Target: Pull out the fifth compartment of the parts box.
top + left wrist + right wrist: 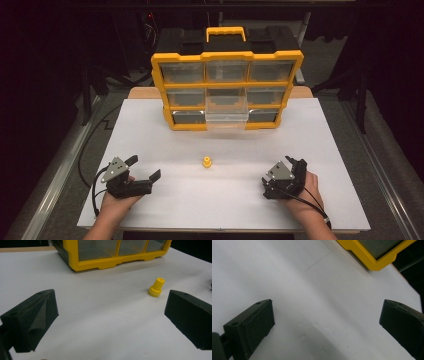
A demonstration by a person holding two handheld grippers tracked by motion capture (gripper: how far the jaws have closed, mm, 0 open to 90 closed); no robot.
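Yellow plug [207,161], frame centre, upright, untouched; left gripper [146,167] and right gripper [294,161] both spread. Best pinched low, squarely, for open drawer [227,118].

Organizer [110,255]: upper rows cut off by the top edge.
Drawer contents [227,72]: too small to be determined.

White table top [150,130]
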